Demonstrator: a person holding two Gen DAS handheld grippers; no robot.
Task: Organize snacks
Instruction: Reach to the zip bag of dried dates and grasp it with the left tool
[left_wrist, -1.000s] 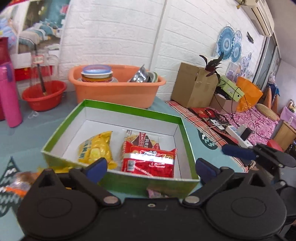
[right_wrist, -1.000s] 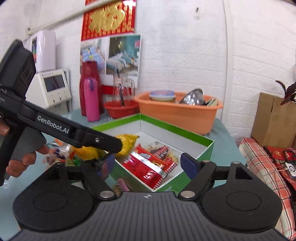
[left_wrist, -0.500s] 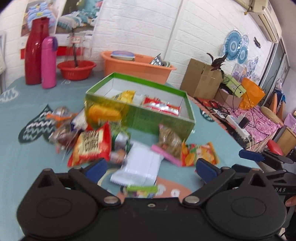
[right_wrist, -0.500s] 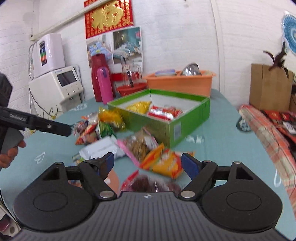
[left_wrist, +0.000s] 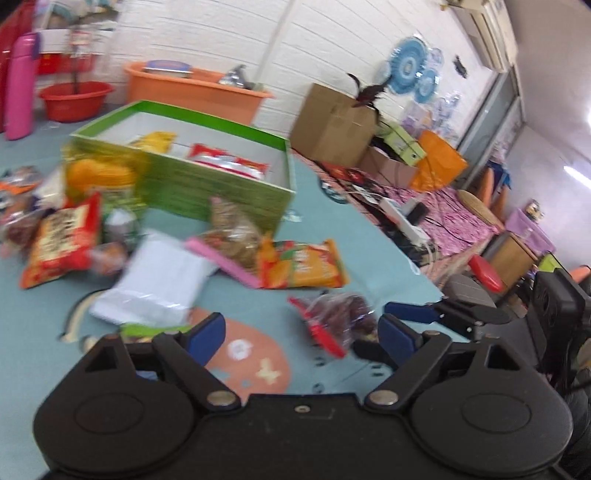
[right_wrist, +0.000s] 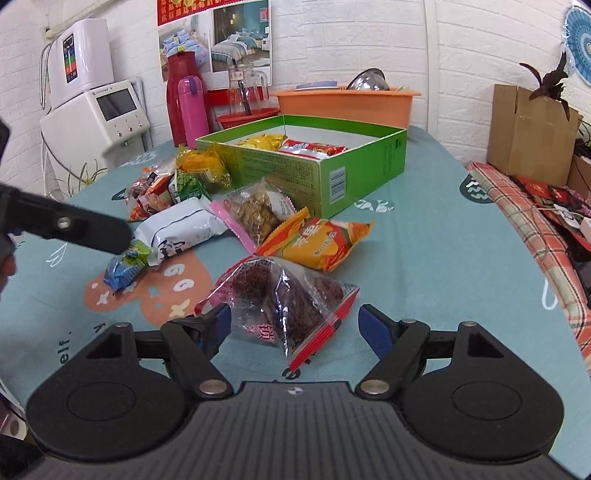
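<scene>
Jaws spread wide on both tools, neither holding anything. From the left wrist view, somewhat blurred, the left gripper (left_wrist: 297, 334) hangs low over the near edge of the tabletop (left_wrist: 369, 236), with a small green-wrapped candy (left_wrist: 138, 329) just beside its left finger. The green box (left_wrist: 221, 192) sits toward the far side, a yellow packet (left_wrist: 155, 140) and a red packet (left_wrist: 229, 162) already inside. Loose snacks lie in front of it: a white pouch (left_wrist: 155, 280) and an orange chip bag (left_wrist: 301, 264).

From the right wrist view, the right gripper (right_wrist: 294, 326) straddles a clear bag of dark dried fruit (right_wrist: 284, 295) with a red zip strip, which lies between the open fingers. That bag looks slippery and slack; a pinch on the loose film alone could let it slide out or swing on the way to the box. The two tools are close, so a clash seems possible.

A teal patterned cloth covers the tabletop; behind stand an orange basin (right_wrist: 347, 103), a pink flask (right_wrist: 192, 110), white brick walls and a cardboard carton (right_wrist: 532, 133).
</scene>
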